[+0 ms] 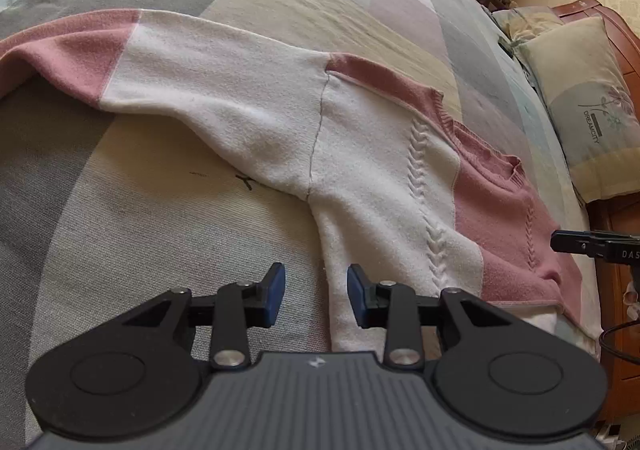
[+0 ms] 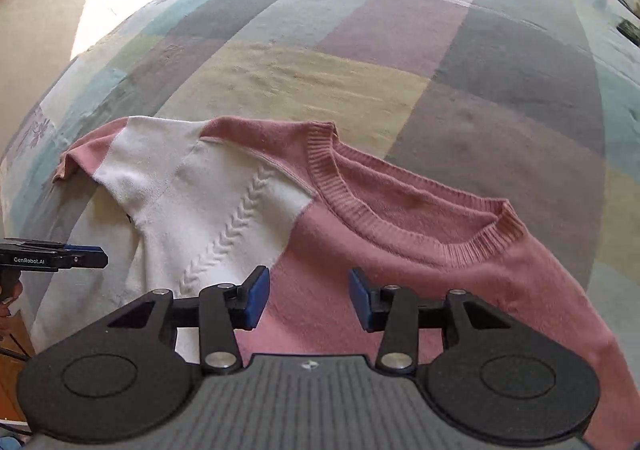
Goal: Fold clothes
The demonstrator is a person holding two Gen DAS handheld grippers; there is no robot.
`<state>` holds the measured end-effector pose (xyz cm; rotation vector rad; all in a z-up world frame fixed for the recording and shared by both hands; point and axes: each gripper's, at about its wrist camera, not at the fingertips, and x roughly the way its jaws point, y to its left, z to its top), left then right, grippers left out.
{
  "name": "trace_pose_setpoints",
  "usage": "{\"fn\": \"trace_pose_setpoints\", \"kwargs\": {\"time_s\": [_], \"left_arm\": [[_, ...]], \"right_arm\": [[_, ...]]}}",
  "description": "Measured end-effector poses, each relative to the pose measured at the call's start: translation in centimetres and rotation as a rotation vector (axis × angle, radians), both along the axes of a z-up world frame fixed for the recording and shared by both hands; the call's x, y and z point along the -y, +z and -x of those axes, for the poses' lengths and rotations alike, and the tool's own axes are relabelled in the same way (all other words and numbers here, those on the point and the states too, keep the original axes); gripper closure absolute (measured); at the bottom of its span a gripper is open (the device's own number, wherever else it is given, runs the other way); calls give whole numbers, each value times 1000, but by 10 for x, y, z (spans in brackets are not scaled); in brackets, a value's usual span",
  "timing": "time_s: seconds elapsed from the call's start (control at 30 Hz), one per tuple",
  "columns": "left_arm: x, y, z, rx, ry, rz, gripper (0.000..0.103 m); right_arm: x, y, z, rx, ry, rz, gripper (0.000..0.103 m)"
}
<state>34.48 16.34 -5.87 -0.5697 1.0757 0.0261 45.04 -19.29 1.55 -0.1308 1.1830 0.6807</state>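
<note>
With both the left gripper (image 1: 316, 296) and right gripper (image 2: 306, 300) parted and empty above the pink-and-white sweater (image 2: 360, 250), we should next pinch its far-left sleeve (image 1: 160, 58) squarely

Bed (image 2: 400, 62) covered with a patchwork spread in grey, yellow, mauve and pale blue blocks. Pink-and-white sweater (image 2: 304, 234) lies flat on it. Pillow (image 1: 588, 102) at the headboard end.

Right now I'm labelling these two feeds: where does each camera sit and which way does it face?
Left wrist: on the left gripper, looking down at the sweater and its white sleeve on the bed; its open jaws show.
Right wrist: on the right gripper, looking down at the sweater's pink collar; open jaws show.
Shared: sweater, patchwork bedspread, and each sees the other gripper.
</note>
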Motion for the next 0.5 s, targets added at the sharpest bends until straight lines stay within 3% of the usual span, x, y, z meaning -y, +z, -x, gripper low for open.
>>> {"fn": "trace_pose_setpoints", "kwargs": {"time_s": [0.2, 0.4, 0.5], "left_arm": [[45, 2, -7, -46, -183, -90, 68], [67, -9, 17, -139, -196, -91, 68], [78, -8, 25, -158, -213, -115, 64]], "right_arm": [[84, -12, 65, -49, -217, 4, 54], [133, -29, 117, -117, -412, -22, 52], [138, -39, 143, -173, -434, -44, 52]]}}
